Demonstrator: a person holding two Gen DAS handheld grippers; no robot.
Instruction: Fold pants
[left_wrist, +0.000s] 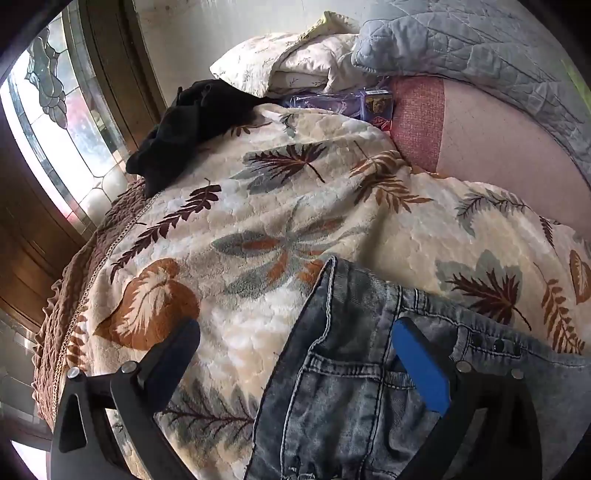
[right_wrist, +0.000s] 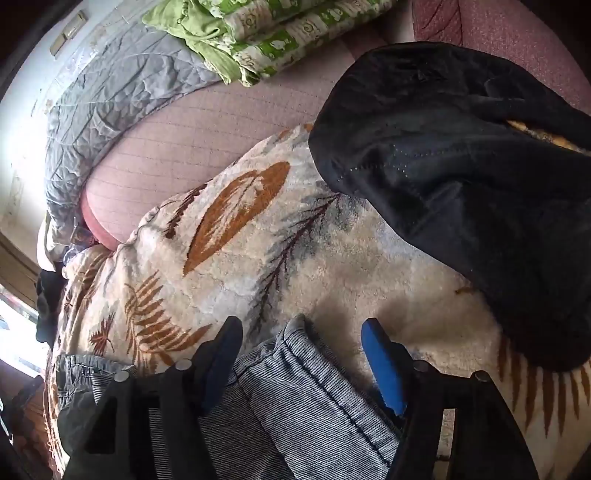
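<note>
Grey washed jeans (left_wrist: 354, 387) lie on a cream blanket with a leaf pattern (left_wrist: 258, 206). In the left wrist view I see their waistband and back pocket. My left gripper (left_wrist: 295, 343) is open just above the waistband corner, one finger over the blanket, the blue-padded finger over the denim. In the right wrist view a turned-out trouser leg end (right_wrist: 295, 380) lies between the fingers of my right gripper (right_wrist: 301, 338), which is open and low over it. The waistband shows at lower left in the right wrist view (right_wrist: 81, 373).
A black garment (left_wrist: 184, 118) lies at the blanket's far left edge by a stained-glass window (left_wrist: 48, 110). Pillows (left_wrist: 295, 62), a grey quilt (left_wrist: 480, 48) and small boxes (left_wrist: 376, 107) lie beyond. A large black garment (right_wrist: 472, 177) lies to the right of my right gripper; green bedding (right_wrist: 266, 33) behind.
</note>
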